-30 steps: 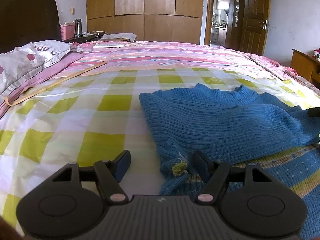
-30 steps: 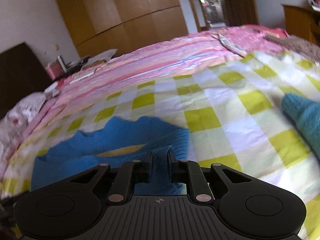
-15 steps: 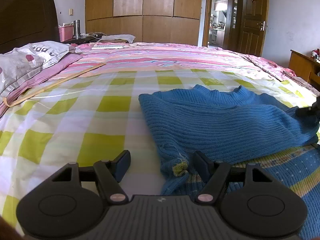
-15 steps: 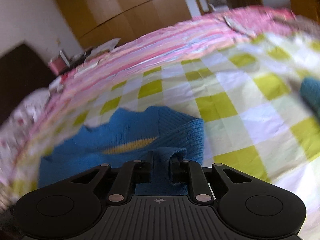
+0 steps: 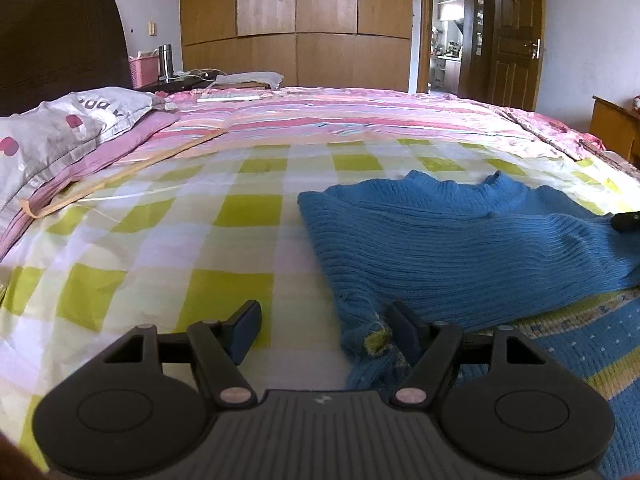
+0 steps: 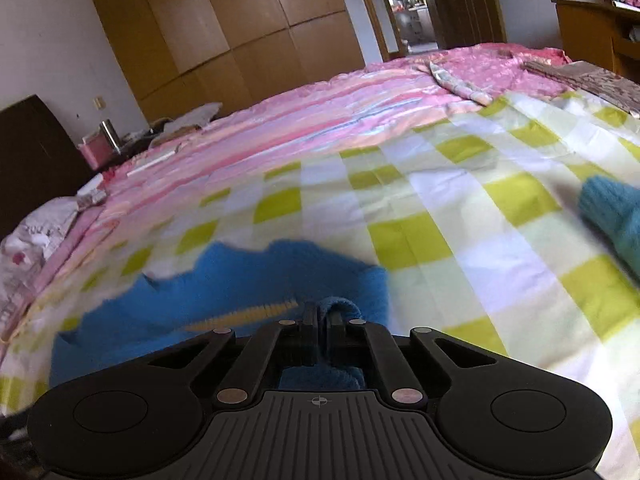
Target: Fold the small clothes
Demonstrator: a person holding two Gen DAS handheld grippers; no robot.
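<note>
Right gripper [image 6: 323,318] pinching blue sweater [image 6: 240,292] fold.
Left gripper [image 5: 326,330] standing wide open, one finger [image 5: 404,328] touching the sweater's hem, gripping nothing.

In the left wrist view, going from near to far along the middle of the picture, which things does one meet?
Left gripper → checked sheet → pink striped quilt → wardrobe.
</note>
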